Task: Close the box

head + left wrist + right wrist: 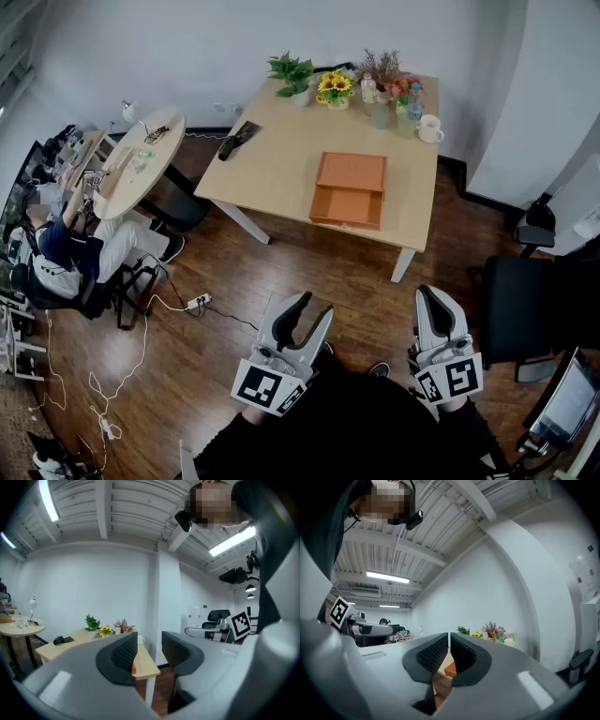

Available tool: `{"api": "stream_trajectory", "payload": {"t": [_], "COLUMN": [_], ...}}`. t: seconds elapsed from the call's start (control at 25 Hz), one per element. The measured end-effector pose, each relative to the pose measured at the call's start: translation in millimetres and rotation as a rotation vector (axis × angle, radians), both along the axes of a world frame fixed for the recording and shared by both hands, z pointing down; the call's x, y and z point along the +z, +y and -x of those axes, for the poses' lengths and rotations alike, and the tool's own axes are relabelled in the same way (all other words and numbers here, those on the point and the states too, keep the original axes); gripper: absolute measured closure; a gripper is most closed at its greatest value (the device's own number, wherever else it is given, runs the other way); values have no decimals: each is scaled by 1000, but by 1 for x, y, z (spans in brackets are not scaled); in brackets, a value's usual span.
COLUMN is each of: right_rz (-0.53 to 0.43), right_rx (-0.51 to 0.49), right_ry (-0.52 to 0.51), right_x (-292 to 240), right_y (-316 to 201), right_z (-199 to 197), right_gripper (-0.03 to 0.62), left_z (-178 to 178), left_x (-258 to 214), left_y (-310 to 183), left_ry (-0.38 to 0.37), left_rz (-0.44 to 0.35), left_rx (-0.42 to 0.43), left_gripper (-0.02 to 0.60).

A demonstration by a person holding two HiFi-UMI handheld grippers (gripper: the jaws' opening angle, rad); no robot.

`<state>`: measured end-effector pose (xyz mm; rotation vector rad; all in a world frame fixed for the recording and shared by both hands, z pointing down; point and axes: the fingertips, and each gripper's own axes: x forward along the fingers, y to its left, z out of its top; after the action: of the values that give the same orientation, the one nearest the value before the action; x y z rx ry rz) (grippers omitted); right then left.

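Observation:
An orange box lies open on the light wood table, its lid folded flat toward the back and its tray toward the front. Both grippers hang low over the wooden floor, well short of the table. My left gripper is open with a small gap and nothing between its fingers; the left gripper view shows the same gap, with a sliver of the box beyond. My right gripper is shut and empty. In the right gripper view its pads almost meet, and the orange box peeks out below them.
Potted plants, flowers and a white mug line the table's far edge; a black object lies at its left. A round table and a seated person are at left. A black chair stands right. Cables and a power strip cross the floor.

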<state>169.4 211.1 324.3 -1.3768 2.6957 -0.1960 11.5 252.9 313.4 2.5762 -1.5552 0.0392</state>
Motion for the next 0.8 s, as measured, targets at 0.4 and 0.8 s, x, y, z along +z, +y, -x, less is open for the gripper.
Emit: {"api": "stream_trajectory", "payload": {"t": [0.4,0.8], "right_rz": [29,351], "right_rx": [90,153], "right_ry": [152,380], "right_x": [48,192], "right_y": [-128,-275], "right_z": [66,103], "right_gripper": [586,421], "left_z": [121,167], "left_x": [82,291], "left_y": [-175,-329], "left_ry": [1,-440], "left_rz": [42,298], "left_rx": [-13,303], "left_gripper": [436,322]}}
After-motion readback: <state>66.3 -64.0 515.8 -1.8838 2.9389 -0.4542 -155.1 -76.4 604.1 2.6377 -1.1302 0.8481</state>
